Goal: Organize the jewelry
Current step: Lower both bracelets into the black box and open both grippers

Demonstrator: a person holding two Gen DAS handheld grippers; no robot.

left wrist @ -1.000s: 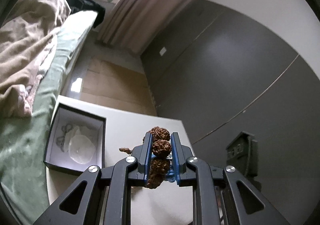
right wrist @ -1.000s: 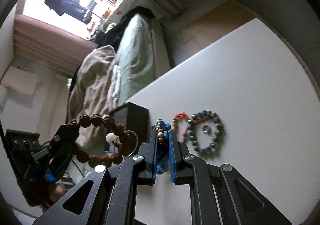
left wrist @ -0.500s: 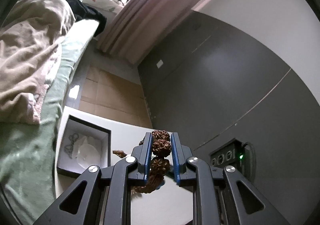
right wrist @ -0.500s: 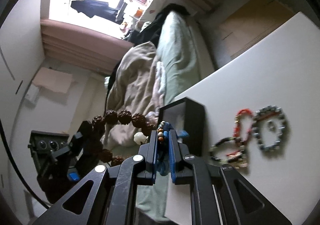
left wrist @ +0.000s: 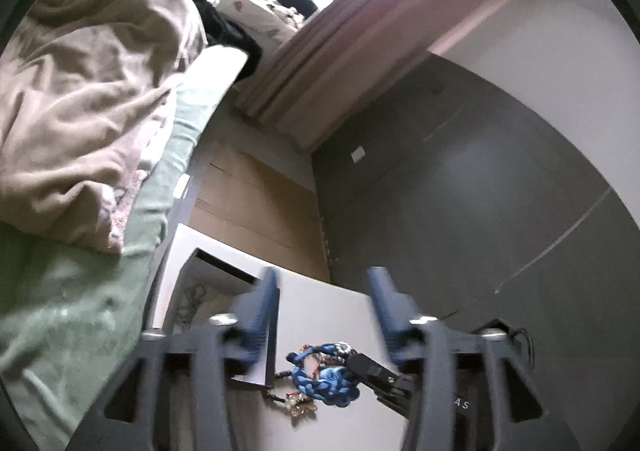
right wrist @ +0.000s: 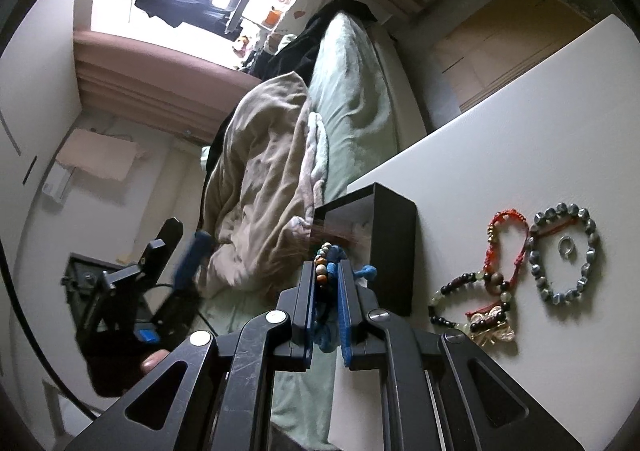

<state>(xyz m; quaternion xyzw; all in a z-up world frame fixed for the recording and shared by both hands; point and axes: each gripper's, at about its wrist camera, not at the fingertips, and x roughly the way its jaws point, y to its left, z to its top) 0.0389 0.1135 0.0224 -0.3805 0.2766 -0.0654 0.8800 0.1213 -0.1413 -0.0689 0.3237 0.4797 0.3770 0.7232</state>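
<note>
My left gripper (left wrist: 323,279) is blurred and its jaws are opening, with nothing between them. From the right wrist view it (right wrist: 183,239) hangs left of the black jewelry box (right wrist: 392,247). A brown streak (right wrist: 340,237) blurs across the box's mouth; I cannot tell whether it is the brown seed bracelet. My right gripper (right wrist: 327,283) is shut on a blue braided bracelet (right wrist: 321,265) with coloured beads, just in front of the box. In the left wrist view that blue bracelet (left wrist: 324,371) hangs from the right gripper (left wrist: 360,363) over the white table (left wrist: 320,311).
Right of the box lie a red cord bracelet (right wrist: 506,235), a grey bead bracelet (right wrist: 564,251) around a small ring (right wrist: 565,247), and a dark and green bead bracelet (right wrist: 468,291). A bed with a beige blanket (right wrist: 260,191) runs along the table's edge.
The left jaws have spread and the brown seed bracelet they pinched is gone from between them. The right gripper, still shut on the blue bracelet, has come close to the box.
</note>
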